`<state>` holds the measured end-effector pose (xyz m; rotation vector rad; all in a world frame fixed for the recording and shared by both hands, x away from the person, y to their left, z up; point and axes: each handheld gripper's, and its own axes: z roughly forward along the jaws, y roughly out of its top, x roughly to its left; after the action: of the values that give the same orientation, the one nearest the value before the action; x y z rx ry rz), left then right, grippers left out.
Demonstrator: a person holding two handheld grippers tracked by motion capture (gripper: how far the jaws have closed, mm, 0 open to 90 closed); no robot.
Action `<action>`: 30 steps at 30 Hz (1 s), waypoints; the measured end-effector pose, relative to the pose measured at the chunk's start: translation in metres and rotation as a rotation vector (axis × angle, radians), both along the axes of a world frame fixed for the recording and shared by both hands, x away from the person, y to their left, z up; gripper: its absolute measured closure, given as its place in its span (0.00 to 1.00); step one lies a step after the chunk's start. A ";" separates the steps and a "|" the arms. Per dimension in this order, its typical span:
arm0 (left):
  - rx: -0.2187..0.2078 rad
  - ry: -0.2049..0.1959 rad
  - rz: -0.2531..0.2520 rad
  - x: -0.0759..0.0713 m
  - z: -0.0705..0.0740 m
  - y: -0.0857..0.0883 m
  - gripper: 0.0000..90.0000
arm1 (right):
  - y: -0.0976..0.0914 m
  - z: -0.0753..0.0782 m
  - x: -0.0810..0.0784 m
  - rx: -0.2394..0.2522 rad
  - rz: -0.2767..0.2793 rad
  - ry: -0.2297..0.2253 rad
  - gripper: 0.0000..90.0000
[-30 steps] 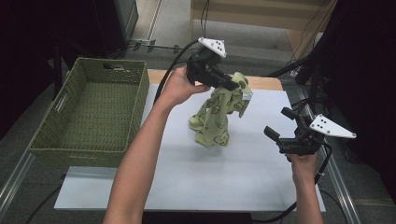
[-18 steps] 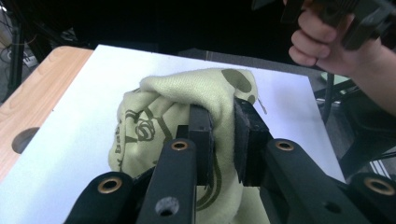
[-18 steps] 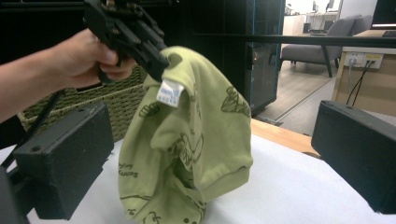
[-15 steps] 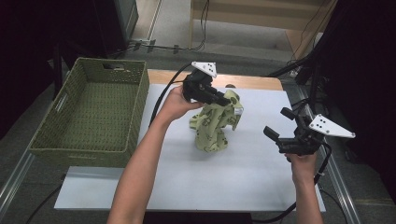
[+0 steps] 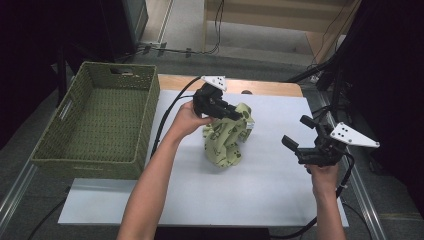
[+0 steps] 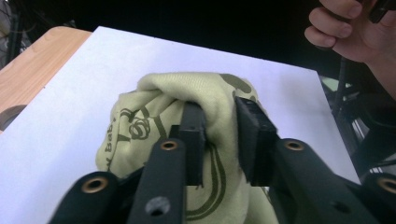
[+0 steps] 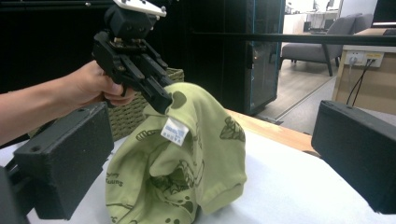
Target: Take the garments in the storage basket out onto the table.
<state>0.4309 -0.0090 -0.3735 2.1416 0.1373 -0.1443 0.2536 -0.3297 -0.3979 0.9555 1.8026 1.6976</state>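
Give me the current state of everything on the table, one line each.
Left gripper: fingers shut on a fold of the garment.
Green garment: lifted at the top, lower part bunched on the white mat.
Right gripper: open, holding nothing, apart from the garment.
Woven basket: upright, empty.

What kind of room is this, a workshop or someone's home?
Probably an office or lab space: a grey sofa and wall sockets behind, cables trailing over the floor, and dark screens around the table.

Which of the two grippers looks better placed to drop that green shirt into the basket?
Left: the left gripper already pinches the green shirt and is nearer the basket. The right gripper is open, farther away.
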 end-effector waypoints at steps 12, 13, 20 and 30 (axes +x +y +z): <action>-0.005 -0.057 0.154 -0.003 -0.001 0.003 0.14 | -0.001 -0.001 0.001 0.003 -0.001 0.006 0.00; -0.006 -0.057 0.159 -0.004 0.000 0.004 0.14 | -0.001 -0.001 0.001 0.002 0.000 0.006 0.00; -0.052 -0.045 0.169 -0.012 0.012 0.014 0.01 | 0.000 -0.002 0.002 -0.001 0.009 0.012 0.00; -0.181 -0.012 0.226 -0.021 0.021 0.058 0.00 | 0.003 -0.003 0.004 -0.006 0.022 0.016 0.00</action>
<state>0.4098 0.0492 -0.3521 1.9306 0.3449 -0.0107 0.2573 -0.3264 -0.4006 0.9525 1.8336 1.7007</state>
